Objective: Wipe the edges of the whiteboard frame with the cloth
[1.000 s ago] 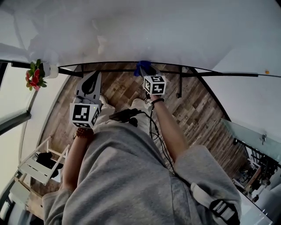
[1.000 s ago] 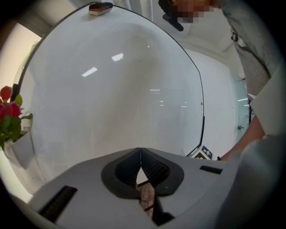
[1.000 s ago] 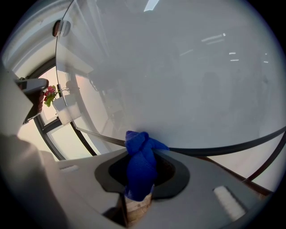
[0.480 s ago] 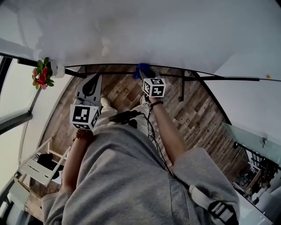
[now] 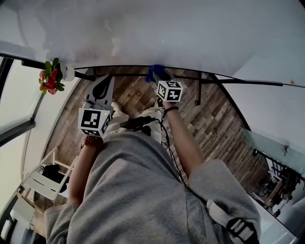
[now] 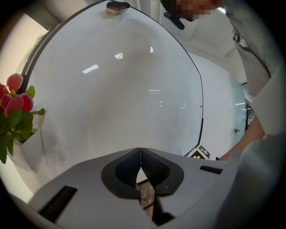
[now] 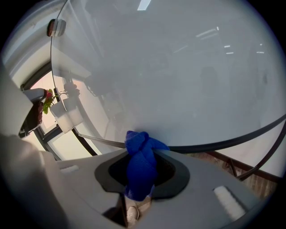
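Note:
The whiteboard [image 5: 181, 33] fills the top of the head view, with its dark bottom frame edge [image 5: 238, 82] running across. A blue cloth [image 5: 153, 72] is bunched against that edge, and my right gripper [image 5: 158, 76] is shut on it. In the right gripper view the cloth [image 7: 140, 163] sticks out between the jaws of the right gripper [image 7: 142, 150] and touches the frame edge [image 7: 223, 142]. My left gripper [image 5: 105, 78] hangs to the left just below the frame. In its own view the left gripper [image 6: 140, 151] is shut with nothing in it and faces the board [image 6: 134, 89].
A white holder with red flowers [image 5: 50, 78] hangs at the board's lower left corner, also seen as flowers [image 6: 13, 107]. An eraser [image 6: 117, 6] sits on the board's top edge. The stand's dark bars [image 5: 199, 88] run below the frame over a wood floor [image 5: 214, 124].
My right gripper has slid the cloth a little to the left along the bottom frame edge. The left gripper has stayed shut and risen slightly toward the frame.

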